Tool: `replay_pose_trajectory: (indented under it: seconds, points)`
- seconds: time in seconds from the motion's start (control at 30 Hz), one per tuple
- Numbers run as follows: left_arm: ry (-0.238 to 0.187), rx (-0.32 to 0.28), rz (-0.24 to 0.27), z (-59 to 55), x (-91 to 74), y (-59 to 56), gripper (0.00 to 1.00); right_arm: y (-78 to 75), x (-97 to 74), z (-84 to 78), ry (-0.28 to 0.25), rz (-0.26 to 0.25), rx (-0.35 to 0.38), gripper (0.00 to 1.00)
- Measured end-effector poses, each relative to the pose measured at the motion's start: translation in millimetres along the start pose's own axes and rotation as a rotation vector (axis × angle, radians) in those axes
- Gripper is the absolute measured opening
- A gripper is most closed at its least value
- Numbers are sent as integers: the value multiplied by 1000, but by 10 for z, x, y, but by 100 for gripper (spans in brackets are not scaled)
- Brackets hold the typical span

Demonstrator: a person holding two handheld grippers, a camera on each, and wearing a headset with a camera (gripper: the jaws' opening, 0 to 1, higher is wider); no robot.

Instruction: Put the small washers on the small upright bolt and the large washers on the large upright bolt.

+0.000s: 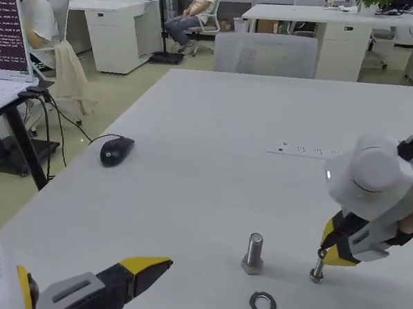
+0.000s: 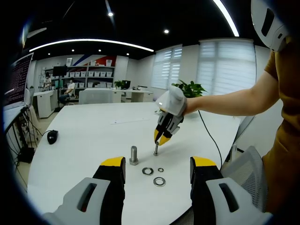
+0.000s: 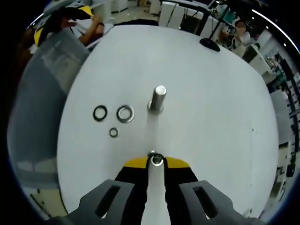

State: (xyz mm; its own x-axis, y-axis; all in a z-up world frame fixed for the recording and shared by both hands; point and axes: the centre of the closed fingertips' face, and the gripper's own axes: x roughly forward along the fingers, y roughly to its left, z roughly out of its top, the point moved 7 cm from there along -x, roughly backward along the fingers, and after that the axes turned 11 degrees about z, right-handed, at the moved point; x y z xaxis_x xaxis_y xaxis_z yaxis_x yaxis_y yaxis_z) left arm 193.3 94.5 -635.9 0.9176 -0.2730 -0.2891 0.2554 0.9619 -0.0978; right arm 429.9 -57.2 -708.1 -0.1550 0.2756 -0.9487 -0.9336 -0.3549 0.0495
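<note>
The large bolt point(image 1: 252, 252) stands upright on the white table, and the small bolt point(image 1: 316, 269) stands just to its right. My right gripper point(image 1: 324, 253) comes down on the small bolt's top. Its jaws are shut on a small ring-shaped piece point(image 3: 156, 160), seemingly a small washer, held right at the bolt's tip. Two large washers point(image 3: 125, 113) point(image 3: 100, 113) and one small washer point(image 3: 113, 132) lie flat near the large bolt point(image 3: 158, 98). My left gripper point(image 2: 158, 164) hangs open and holds nothing, short of the loose washers point(image 2: 159, 181) and well left of the bolts point(image 1: 151, 267).
A black mouse point(image 1: 115, 151) with its cable lies at the table's left side. A laptop point(image 1: 0, 41) stands on a side desk at the far left. A grey chair back point(image 1: 265, 54) rises behind the table's far edge. A seated person point(image 1: 192, 13) is in the background.
</note>
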Motion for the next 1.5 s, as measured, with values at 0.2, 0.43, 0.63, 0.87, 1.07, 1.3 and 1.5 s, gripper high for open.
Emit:
replay_pose_trajectory:
  seconds: [0.2,0.43,0.63,0.87,1.07,1.3,1.5]
  points:
    - [4,-3,-1,-7,8,7,55,-31,96,-47,28,15,-3,12]
    - [11,-8,2,-18,16,15,55,-60,221,-87,35,30,-1,13]
    - [14,-11,5,-23,31,28,55,-69,317,-109,39,43,6,13]
    - [17,-14,6,-32,47,35,54,-77,390,-113,42,46,12,13]
    - [18,-15,7,-36,56,39,55,-72,395,-113,24,40,21,17]
    - [19,-13,5,-37,58,31,55,-14,307,-162,5,21,46,20]
    - [14,-5,-8,-24,52,-10,55,87,233,-233,-7,4,66,20]
